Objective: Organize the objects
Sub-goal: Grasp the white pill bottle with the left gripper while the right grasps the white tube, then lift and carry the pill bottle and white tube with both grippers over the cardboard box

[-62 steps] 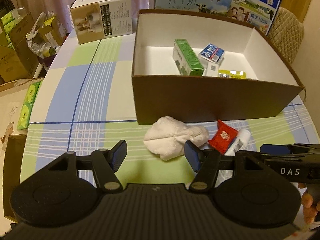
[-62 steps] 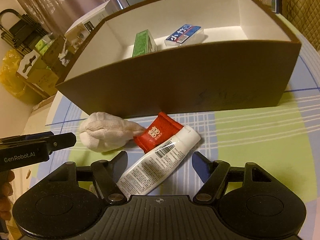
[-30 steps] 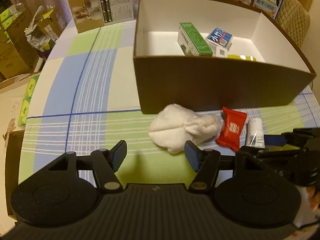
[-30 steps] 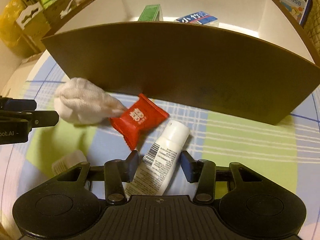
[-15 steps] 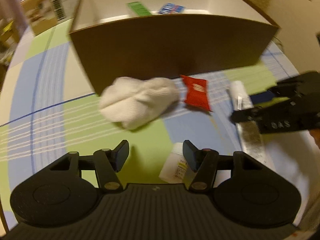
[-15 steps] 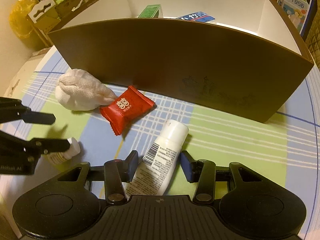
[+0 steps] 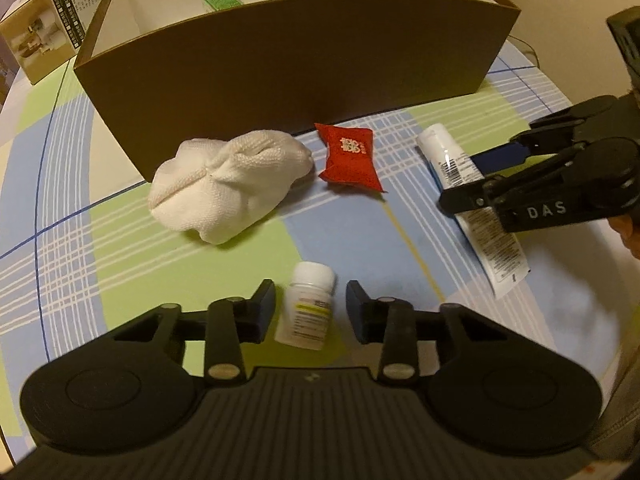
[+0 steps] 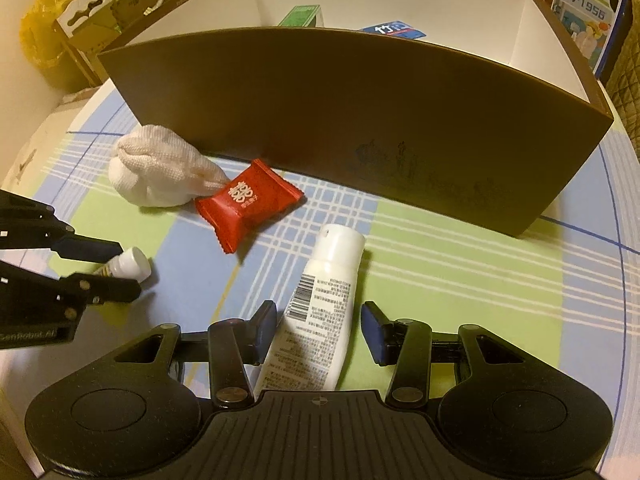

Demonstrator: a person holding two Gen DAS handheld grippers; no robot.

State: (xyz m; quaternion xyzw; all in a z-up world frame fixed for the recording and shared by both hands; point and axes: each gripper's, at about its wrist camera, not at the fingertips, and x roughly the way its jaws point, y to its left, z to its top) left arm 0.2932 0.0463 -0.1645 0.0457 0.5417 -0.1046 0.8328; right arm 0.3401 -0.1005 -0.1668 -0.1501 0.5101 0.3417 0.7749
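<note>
From the left wrist camera we see a small white pill bottle (image 7: 307, 305) lying on its side on the plaid tablecloth (image 7: 132, 240), its long axis running away from us and its cap pointing toward the brown box (image 7: 296, 76). It lies between the fingers of our left gripper (image 7: 310, 305), whose jaws are closing around it; a narrow gap shows on each side, so the pads do not press on it yet. Beyond the bottle, a white knitted cloth bundle (image 7: 224, 184) lies against the box's near wall, with a red candy packet (image 7: 350, 158) just beside it to the right. Further right a white tube (image 7: 468, 200) lies lengthwise, cap toward the box, with our right gripper (image 7: 476, 180) straddling it. Bare tablecloth separates the bottle from the bundle and the packet.

From the right wrist camera the tube (image 8: 320, 308) runs from beneath the gripper body up and slightly right, its cap (image 8: 340, 244) aimed at the box wall (image 8: 360, 120). Our right gripper (image 8: 318, 330) has its jaws part open about the tube; the left pad sits at the tube's edge, the right pad stands clear of it. The packet (image 8: 248, 204) lies near the cap, up and left, touching the bundle (image 8: 160, 176). At far left our left gripper (image 8: 102, 270) brackets the bottle (image 8: 128, 264). To the right of the tube the tablecloth lies bare up to the box wall.
</note>
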